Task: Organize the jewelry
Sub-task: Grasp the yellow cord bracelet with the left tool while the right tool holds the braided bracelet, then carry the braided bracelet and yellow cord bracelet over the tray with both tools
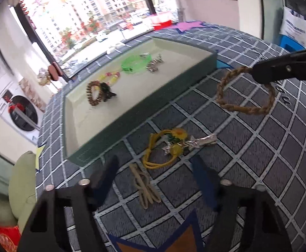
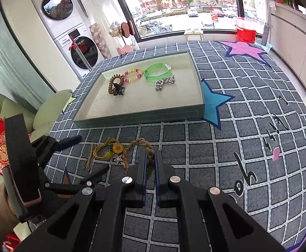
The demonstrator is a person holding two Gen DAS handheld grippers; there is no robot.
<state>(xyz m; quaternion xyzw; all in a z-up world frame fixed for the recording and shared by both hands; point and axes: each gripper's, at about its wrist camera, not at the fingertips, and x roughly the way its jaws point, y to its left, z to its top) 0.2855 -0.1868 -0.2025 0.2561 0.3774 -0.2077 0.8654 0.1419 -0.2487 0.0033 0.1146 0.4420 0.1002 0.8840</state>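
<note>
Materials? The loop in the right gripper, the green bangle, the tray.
Braided loop, held in the right gripper: probably tan leather or cord, with a matte plaited twist. Green bangle: likely translucent plastic, glossy. Tray: green outer wall with a stitched seam, probably leatherette; pale matte lining.

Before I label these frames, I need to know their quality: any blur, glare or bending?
Left wrist view: motion-soft overall, the beige clip smeared, the window blown out, the tray edges bowed. Right wrist view: sharper, the braided bracelet crisp, the grid cloth lines curving outward toward the rim.
</note>
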